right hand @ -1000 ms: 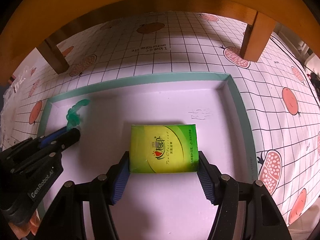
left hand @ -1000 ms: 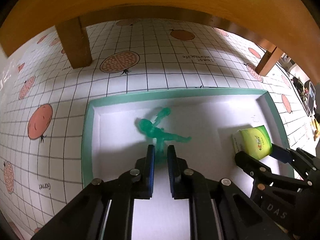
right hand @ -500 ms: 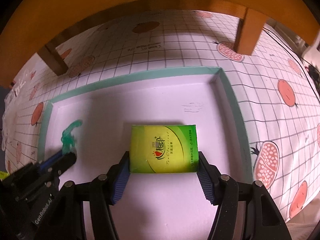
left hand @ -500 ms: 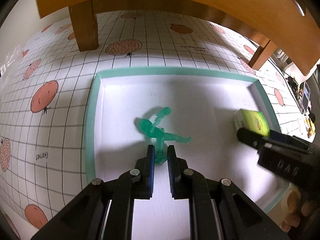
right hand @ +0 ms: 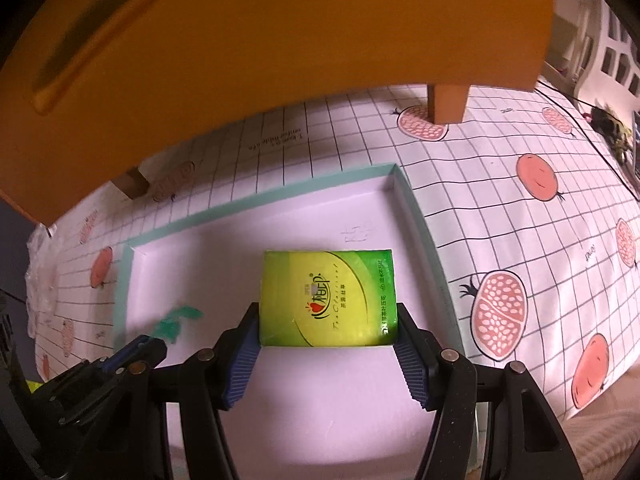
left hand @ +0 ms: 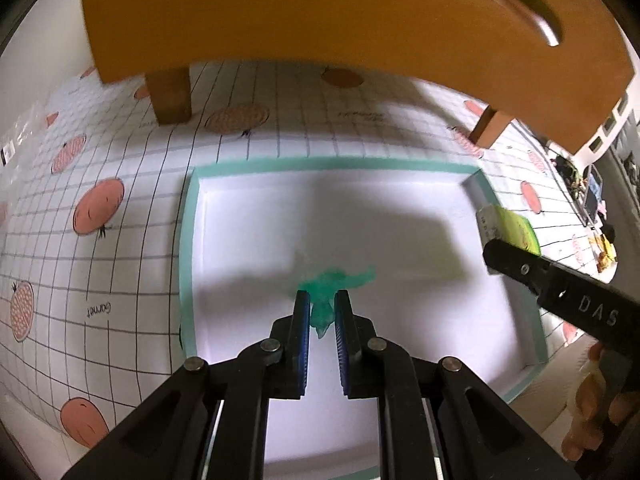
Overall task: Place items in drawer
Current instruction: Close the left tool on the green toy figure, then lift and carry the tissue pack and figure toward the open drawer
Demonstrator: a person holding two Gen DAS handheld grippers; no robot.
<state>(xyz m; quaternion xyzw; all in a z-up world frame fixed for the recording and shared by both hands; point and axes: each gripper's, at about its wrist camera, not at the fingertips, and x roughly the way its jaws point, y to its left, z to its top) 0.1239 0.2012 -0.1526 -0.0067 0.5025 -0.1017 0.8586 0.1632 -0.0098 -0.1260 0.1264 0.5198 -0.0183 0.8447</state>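
Pink fruit pictures and black grid lines cover the cloth (left hand: pixel 120 168) on the surface. On it lies a flat white tray with a green rim (left hand: pixel 320 162), and behind it stands an orange wooden cabinet (left hand: pixel 320 12) on short legs. Its drawer has a long handle (right hand: pixel 100 28) and looks shut.

The left tongs (left hand: pixel 322 312) are closed on a small green toy figure (left hand: pixel 332 284). The toy hangs over the middle of the tray. It looks light and a bit bendy, so a soft squeeze on its thin part should be enough. It is blurry, so its shape is hard to tell.

The right tongs (right hand: pixel 328 344) are closed on a green tissue pack (right hand: pixel 328 296), held by its two side edges near the tray's right rim. The pack looks light and squashy, so a hard squeeze would dent it.

The closed drawer front is probably what stands in the way. Both tongs are full, so nothing is free to pull the handle.
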